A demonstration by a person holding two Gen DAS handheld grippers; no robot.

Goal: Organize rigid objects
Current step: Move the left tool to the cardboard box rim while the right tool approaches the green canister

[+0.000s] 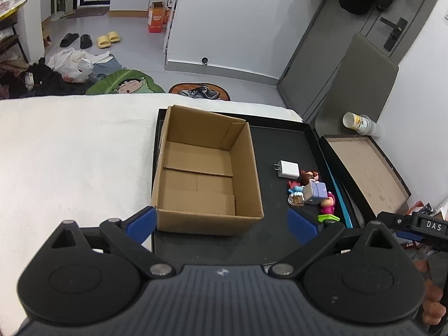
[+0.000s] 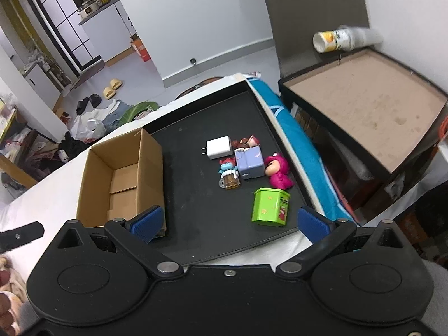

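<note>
Left gripper [image 1: 221,224] hangs with jaws spread wide, empty, over the near wall of the cardboard box [image 1: 201,173] at 12 o'clock. Right gripper [image 2: 229,222], jaws likewise apart and empty, faces the black tray [image 2: 196,128]: white charger [image 2: 219,147], figurines [image 2: 277,169] at 12, green tin [image 2: 270,206] at 1 o'clock.

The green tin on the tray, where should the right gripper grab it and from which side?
Probably from above, right gripper open, closing across the green tin on its two flat side walls. It stands apart from the toys, so both sides look free.
</note>
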